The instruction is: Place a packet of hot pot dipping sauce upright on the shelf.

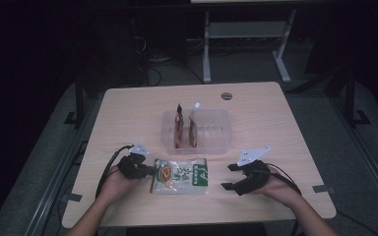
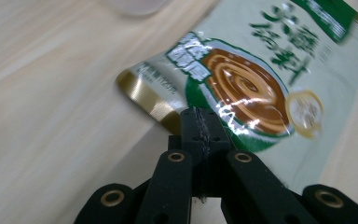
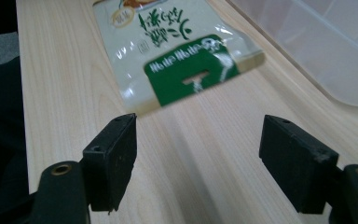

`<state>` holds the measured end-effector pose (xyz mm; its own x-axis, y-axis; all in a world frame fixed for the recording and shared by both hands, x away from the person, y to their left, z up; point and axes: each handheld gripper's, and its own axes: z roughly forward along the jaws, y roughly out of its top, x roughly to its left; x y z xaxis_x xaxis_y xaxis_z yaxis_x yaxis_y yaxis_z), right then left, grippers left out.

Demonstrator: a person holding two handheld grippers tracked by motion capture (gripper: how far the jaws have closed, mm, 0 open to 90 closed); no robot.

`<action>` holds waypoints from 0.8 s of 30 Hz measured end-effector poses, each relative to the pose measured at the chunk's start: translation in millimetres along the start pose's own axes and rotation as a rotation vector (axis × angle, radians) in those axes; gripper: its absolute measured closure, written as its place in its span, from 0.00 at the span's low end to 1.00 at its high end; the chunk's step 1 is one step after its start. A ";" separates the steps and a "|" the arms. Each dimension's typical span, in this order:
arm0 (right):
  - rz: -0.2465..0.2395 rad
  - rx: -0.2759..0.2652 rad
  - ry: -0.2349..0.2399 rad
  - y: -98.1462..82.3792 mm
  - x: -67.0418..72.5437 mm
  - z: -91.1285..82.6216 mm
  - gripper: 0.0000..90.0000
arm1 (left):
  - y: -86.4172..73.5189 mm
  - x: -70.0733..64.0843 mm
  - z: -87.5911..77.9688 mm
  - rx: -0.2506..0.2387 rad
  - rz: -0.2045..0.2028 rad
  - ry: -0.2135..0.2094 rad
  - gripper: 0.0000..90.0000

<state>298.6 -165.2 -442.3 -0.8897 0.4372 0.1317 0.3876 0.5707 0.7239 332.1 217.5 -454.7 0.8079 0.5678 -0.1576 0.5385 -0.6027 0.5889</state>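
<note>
The pale wooden table (image 1: 128, 118) carries a clear plastic tub (image 1: 215, 132) near its middle, with two upright sachets (image 1: 185, 129) standing in the tub's left part, and just in front of the tub a green-and-white sauce pouch (image 1: 181, 176) lies flat. The right gripper (image 1: 231, 177), well apart from the pouch's right end, holds its jaws wide with only bare tabletop between them. The left gripper (image 2: 200, 123) has its jaws pressed fully together, pinching the gold-edged left end of the pouch.
</note>
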 end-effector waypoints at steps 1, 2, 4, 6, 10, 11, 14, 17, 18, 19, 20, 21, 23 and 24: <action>-0.001 0.000 0.000 -0.1 -0.1 0.1 0.30 | 1.3 -3.4 1.8 0.000 0.002 -0.006 1.00; -0.001 0.000 0.000 -0.2 -0.2 0.0 0.30 | 4.0 -6.9 4.0 0.006 0.035 -0.011 1.00; -0.002 0.001 0.000 -0.6 -0.4 -0.2 0.30 | 6.8 -13.9 7.4 0.009 0.033 -0.025 1.00; 0.000 -0.001 0.000 -0.8 -0.4 -0.6 0.30 | 9.2 -17.1 7.9 0.012 0.052 -0.034 1.00; -0.001 -0.003 -0.001 -1.7 -1.4 -1.7 0.30 | 18.1 -21.3 -0.6 -0.044 0.092 -0.041 1.00; 0.004 -0.004 -0.002 -2.0 -1.6 -1.7 0.30 | 20.9 -22.3 -2.2 -0.059 0.094 -0.047 0.99; 0.007 -0.003 -0.002 -2.0 -2.0 -1.7 0.30 | 29.3 -23.1 -2.2 -0.081 0.134 -0.032 0.84; 0.002 -0.001 0.000 -2.1 -1.4 -1.4 0.30 | 38.0 -19.7 1.8 -0.095 0.173 -0.024 0.71; 0.002 -0.001 0.001 -2.2 -1.4 -1.3 0.30 | 38.9 -18.9 3.2 -0.103 0.175 -0.028 0.68; 0.001 0.000 0.000 -2.3 -1.4 -1.2 0.30 | 40.2 -17.2 5.7 -0.094 0.181 -0.035 0.65; -0.001 0.001 -0.001 -2.5 -1.7 -1.1 0.30 | 41.2 -16.7 9.5 -0.082 0.186 -0.029 0.61; 0.002 0.002 -0.001 -2.5 -2.0 -1.0 0.30 | 41.4 -16.5 12.2 -0.072 0.197 -0.023 0.57; 0.004 0.003 -0.002 -2.6 -2.5 -0.9 0.30 | 42.6 -14.3 19.5 -0.060 0.207 -0.031 0.53; 0.005 0.003 -0.001 -2.6 -2.6 -0.7 0.30 | 43.1 -14.0 23.0 -0.060 0.201 -0.035 0.50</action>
<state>299.7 -168.3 -444.1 -0.8876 0.4404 0.1346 0.3925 0.5706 0.7214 349.4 170.7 -445.3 0.9061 0.4189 -0.0588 0.3509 -0.6668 0.6575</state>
